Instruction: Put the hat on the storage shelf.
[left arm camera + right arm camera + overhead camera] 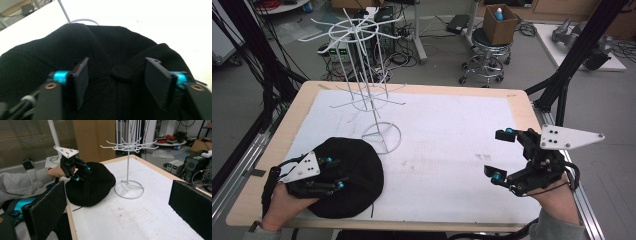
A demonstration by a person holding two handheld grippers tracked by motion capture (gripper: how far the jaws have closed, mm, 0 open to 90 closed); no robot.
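Note:
A black knit hat (359, 172) lies on the white sheet at the table's front left. My left gripper (338, 173) rests over its left side, open, its jaws standing wide on either side of the crown button (121, 72) without pinching the fabric. In the left gripper view the hat (105, 47) spreads under both pads. A white wire hook rack (379, 117) stands just behind the hat. My right gripper (501, 153) hovers open at the front right, empty. From the right gripper view I see the hat (96, 186), the left gripper (81, 173) and the rack (128, 165).
The white sheet (447, 140) covers most of the wooden table (522, 102). A stool (487, 55) carrying a cardboard box (499, 22) stands on the floor beyond the far edge. Black frame legs (562, 85) rise by the table's right side.

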